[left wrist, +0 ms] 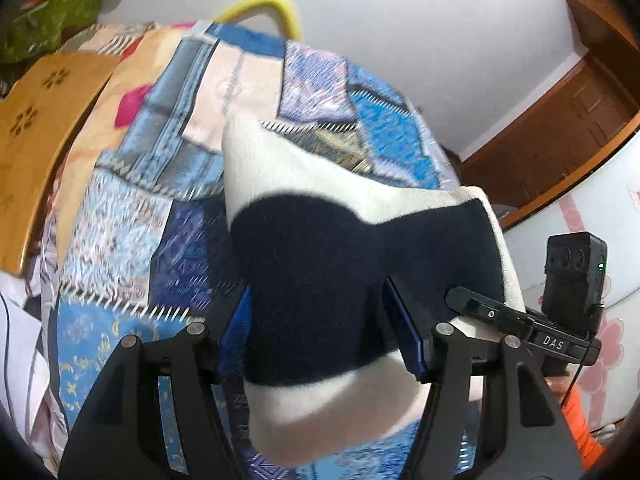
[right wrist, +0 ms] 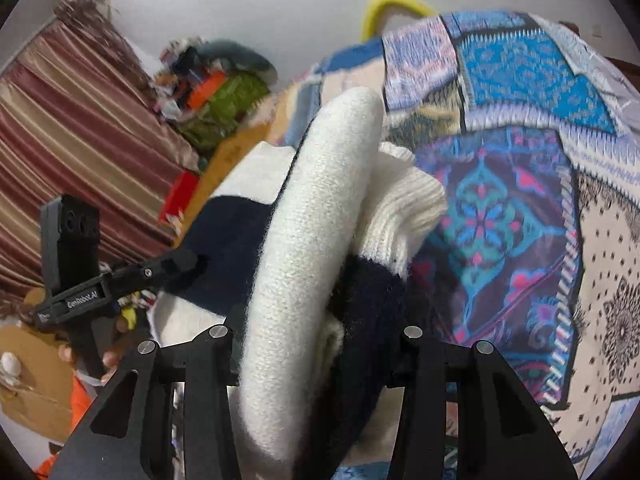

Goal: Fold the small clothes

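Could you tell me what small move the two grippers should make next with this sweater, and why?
Probably lower it onto the bedspread. The white and navy sweater hangs bunched between the left gripper and the right gripper, both clamped on it, with its ribbed cuff crumpled, so it likely needs to lie flat before a fold.

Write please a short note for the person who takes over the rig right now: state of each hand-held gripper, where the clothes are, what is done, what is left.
Left hand-held gripper: closed on the sweater, on its navy band.
Right hand-held gripper: closed on a bunched part of the same sweater, cream and navy layers between its fingers.
Sweater: cream and navy knit, held up between both grippers above the patchwork bedspread; a ribbed cuff sticks out on the right.
Done: the garment is picked up and partly gathered.
Left: lay it down on the bedspread, finish the fold, let go. No finished fold shows yet.
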Motion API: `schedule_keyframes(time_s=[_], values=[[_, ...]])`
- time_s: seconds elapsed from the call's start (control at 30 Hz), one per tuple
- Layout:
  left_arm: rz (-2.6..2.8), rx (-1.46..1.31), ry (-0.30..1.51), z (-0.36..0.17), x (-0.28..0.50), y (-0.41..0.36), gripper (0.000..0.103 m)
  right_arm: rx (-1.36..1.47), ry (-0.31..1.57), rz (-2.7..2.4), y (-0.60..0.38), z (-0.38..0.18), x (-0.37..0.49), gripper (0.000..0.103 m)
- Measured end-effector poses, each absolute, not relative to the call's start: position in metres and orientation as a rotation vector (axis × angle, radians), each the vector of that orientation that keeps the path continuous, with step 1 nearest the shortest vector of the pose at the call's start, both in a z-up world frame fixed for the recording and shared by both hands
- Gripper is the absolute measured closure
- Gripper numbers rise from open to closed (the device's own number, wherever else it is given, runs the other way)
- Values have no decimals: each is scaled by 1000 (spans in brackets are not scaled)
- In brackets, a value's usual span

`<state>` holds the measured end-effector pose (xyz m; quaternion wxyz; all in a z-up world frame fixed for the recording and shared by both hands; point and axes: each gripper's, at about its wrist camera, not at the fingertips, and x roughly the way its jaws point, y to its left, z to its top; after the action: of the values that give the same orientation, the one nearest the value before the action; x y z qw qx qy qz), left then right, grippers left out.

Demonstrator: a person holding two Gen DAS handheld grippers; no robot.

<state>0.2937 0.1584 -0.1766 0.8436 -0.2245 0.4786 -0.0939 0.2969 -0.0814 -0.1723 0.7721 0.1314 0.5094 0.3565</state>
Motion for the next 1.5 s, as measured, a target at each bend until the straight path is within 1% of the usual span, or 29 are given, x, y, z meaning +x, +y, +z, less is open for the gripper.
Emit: schedule_keyframes(time_s=[0.03,0.07,0.23,0.3,0.37,0.47,0.53,0.63,0.73,0.87,0.97,1.1,1.5], values=[[-219,-484,1012,-184,293,159,50,273,1121,767,-80,-178,296,63],[-249,-497,1021,-190,294,158,52,260,1140,763,-78,-186,296,63],[-214,-426,1056,-205,298,148,52,238,1144,732,-83,-194,298,61],[-195,-405,1050,-203,297,144,52,207,1143,715,-84,-196,298,59],[-183,-391,1044,-203,296,142,52,174,1134,698,-83,-195,293,54],[-152,-354,1049,-206,293,137,48,145,1114,675,-88,-194,287,48],[-124,-305,1053,-210,291,132,44,116,1089,656,-91,-190,282,45],[-90,-226,1050,-214,285,120,36,55,1046,635,-96,-185,276,45],[-58,-159,1030,-215,277,109,34,-9,1008,618,-99,-178,270,41],[-30,-127,1015,-210,270,103,34,-68,957,608,-103,-168,262,41],[-19,-103,992,-197,263,99,34,-76,925,605,-106,-158,257,41],[-3,-49,900,-164,245,92,34,-70,835,614,-112,-131,245,41],[4,-71,517,-39,162,86,34,12,461,683,-123,-29,168,41]])
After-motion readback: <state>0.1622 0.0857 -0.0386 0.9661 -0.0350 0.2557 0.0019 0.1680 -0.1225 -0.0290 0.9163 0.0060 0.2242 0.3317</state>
